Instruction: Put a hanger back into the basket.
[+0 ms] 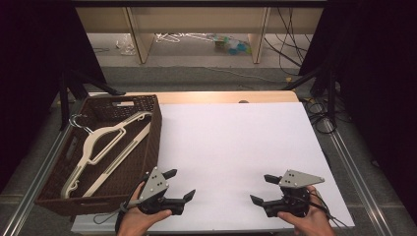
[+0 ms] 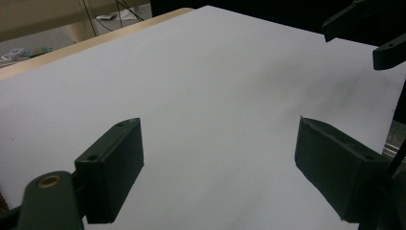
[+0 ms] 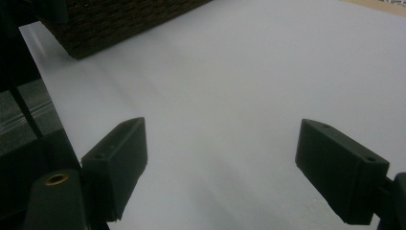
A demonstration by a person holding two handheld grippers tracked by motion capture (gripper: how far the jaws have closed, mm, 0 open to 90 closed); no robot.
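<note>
A cream plastic hanger (image 1: 105, 150) with a metal hook lies inside the dark brown wicker basket (image 1: 153, 132) at the table's left. My left gripper (image 1: 180, 185) rests low over the white sheet (image 1: 236, 142) just right of the basket's near corner, open, with nothing between its jaws (image 2: 218, 167). My right gripper (image 1: 261, 189) sits near the front right of the sheet, pointing left, open and holding nothing (image 3: 220, 167). In the left gripper view the right gripper's fingers (image 2: 390, 50) show at the top right. The basket's corner (image 3: 119, 21) shows at the top left of the right gripper view.
The white sheet covers most of a wooden table (image 1: 221, 97). Metal rails (image 1: 351, 172) run along both table sides. Beyond the table are a shelf unit (image 1: 196, 29), cables (image 1: 290, 44) and small clutter on the floor. Dark curtains stand at both sides.
</note>
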